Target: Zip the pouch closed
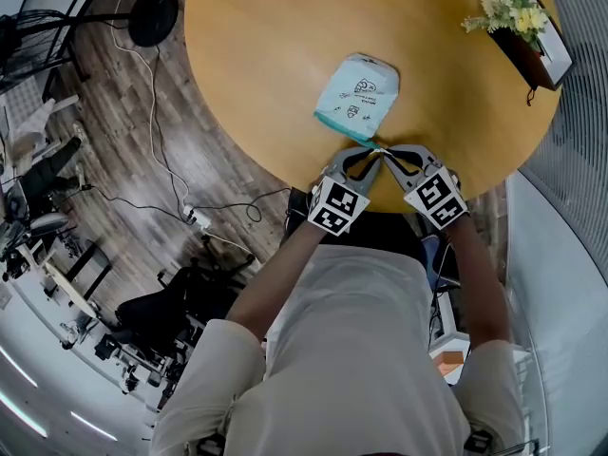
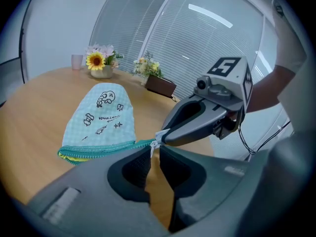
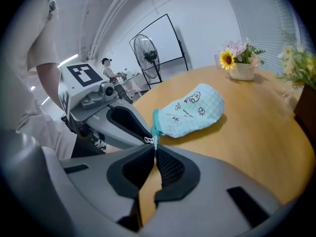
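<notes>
A light blue checked pouch (image 1: 357, 87) with small doodles lies flat on the round wooden table (image 1: 256, 55), its teal zipper edge (image 2: 101, 146) facing me. Both grippers meet at that zipper's right end, just at the table's near rim. My left gripper (image 1: 373, 153) is shut there on the zipper's end (image 2: 148, 143). My right gripper (image 1: 388, 152) is shut tip to tip against it, on the small white zipper pull (image 3: 149, 139). Yellow lining (image 2: 69, 156) shows at the zipper's far left end. The jaws hide the slider itself.
A dark planter with flowers (image 1: 521, 22) stands at the table's right rim and a sunflower vase (image 3: 240, 65) at the far side. Beyond the table's left edge, on the floor, are a fan base (image 1: 152, 15), cables (image 1: 190, 212) and chairs.
</notes>
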A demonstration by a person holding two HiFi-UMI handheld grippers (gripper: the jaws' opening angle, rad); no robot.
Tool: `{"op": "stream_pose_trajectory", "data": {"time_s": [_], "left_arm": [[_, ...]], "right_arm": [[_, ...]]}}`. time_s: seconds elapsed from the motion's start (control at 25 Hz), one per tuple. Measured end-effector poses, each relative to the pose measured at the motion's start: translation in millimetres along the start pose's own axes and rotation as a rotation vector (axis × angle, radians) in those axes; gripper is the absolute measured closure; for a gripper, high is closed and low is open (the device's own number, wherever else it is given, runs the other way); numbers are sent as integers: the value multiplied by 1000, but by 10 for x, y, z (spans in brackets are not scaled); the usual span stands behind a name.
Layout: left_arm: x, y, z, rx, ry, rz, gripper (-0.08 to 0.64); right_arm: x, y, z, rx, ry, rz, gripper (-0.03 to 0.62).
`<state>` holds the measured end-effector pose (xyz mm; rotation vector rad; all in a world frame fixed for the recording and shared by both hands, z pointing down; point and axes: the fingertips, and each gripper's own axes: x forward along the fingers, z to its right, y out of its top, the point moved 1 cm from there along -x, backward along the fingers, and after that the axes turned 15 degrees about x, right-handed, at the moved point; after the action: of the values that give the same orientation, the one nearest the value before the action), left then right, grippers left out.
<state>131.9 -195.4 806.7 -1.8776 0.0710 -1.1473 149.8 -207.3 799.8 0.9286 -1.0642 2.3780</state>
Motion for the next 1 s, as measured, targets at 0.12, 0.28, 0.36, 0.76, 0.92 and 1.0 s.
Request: {"op": "stream_pose_trajectory", "data": {"time_s": [0.12,0.28,0.36,0.76,0.92,1.0], "left_arm": [[-40,19,-61,6,12,-6,529],[-97,63,-67,19,-5,-7,540],[-145,81,-68,14,-15,-11,540],[-519,203,-152,44,-54,-31,541],[-631,233,-233,22,-62,-12,541],[-681,247,-261,33,-64,-15,541]], "right_arm": [[-6,51,-19,7,0,7,574],[-29,99,-27,22,0,15,574],[-46,127,-62,25,-1,15,575],[-177,359,-338,-18,2,-3,580],[-253,447,-338,-27,-7,3,581],[-309,489,-345,-28,-18,7,581]]}}
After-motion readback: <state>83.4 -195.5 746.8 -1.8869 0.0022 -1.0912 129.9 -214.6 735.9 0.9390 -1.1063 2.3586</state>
